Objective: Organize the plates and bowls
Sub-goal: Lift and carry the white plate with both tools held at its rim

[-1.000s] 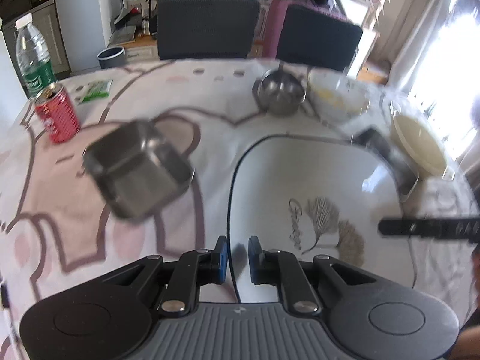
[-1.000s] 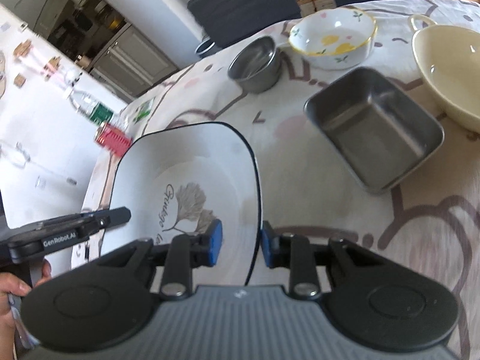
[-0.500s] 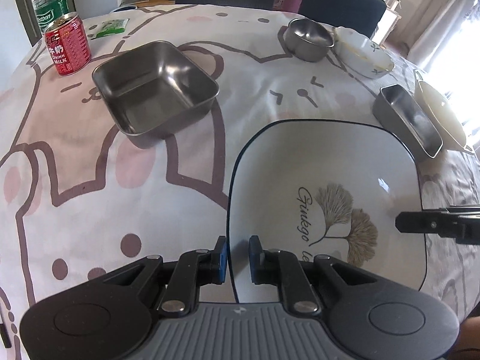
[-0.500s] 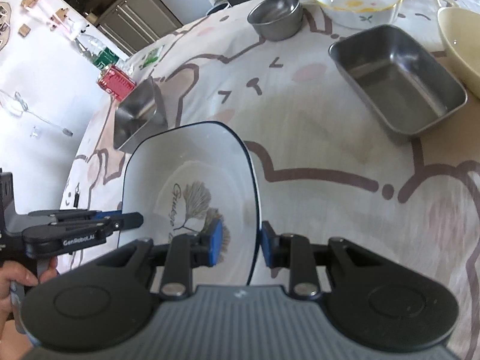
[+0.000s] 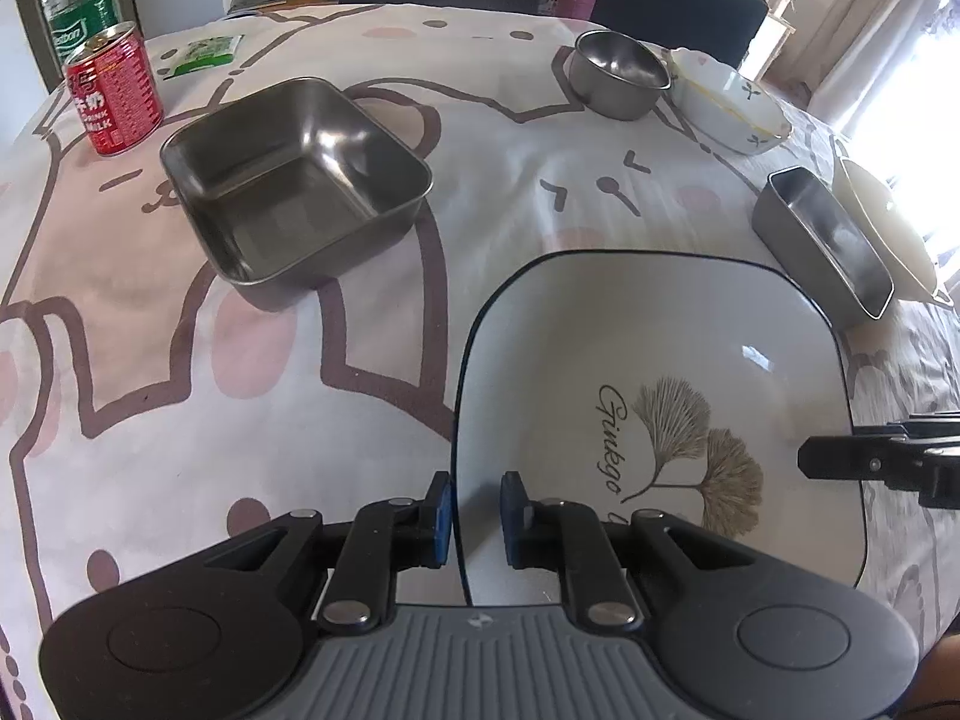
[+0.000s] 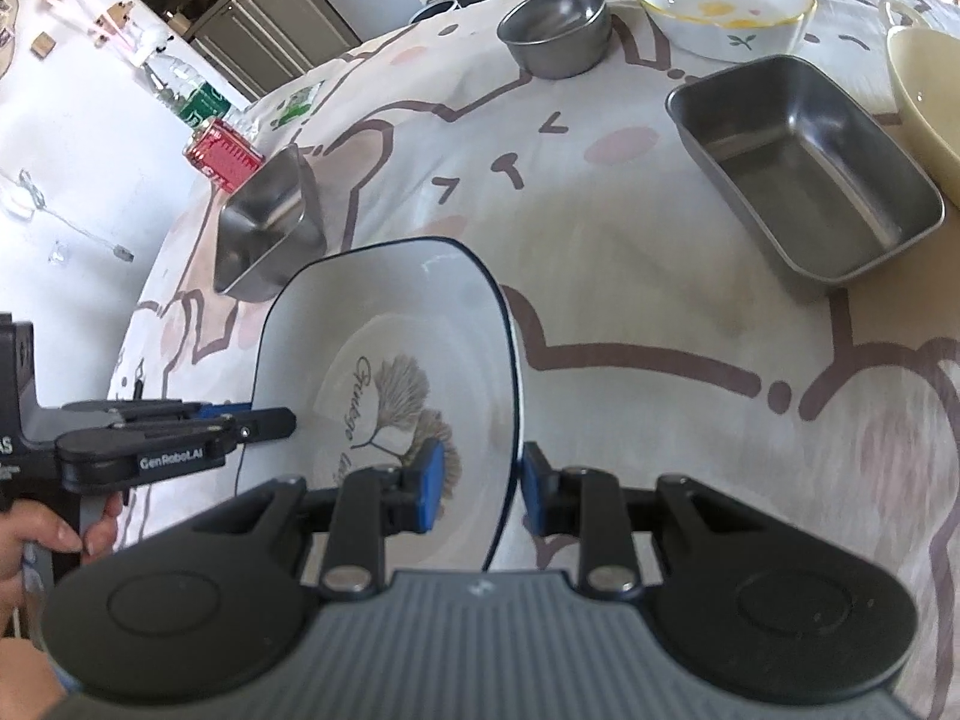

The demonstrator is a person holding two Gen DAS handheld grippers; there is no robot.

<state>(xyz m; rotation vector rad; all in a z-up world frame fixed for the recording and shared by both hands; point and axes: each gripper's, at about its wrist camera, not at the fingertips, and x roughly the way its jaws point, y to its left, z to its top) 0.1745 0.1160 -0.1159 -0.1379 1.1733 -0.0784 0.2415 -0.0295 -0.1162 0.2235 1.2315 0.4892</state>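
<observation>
From my left wrist, my left gripper (image 5: 474,510) straddles the left rim of the white square plate (image 5: 660,396), its blue pads set slightly apart with the rim between them; whether they pinch it I cannot tell. My right gripper (image 5: 840,462) reaches in at the plate's far edge. Only here do I see the square steel dish (image 5: 294,186) from above, the red can (image 5: 114,96) with the water bottle (image 5: 78,6) behind it, and bright curtains (top right).

From my right wrist, my right gripper (image 6: 480,480) brackets the plate's right rim, blue pads either side and not clearly pressing. This view alone shows the hand (image 6: 36,540) carrying the left tool, the steel loaf tin (image 6: 804,180) wide open, the floral bowl's (image 6: 726,0) yellow inside, kitchen cabinets (image 6: 270,18). The plate sits low over the pink cartoon tablecloth (image 6: 660,312).
</observation>
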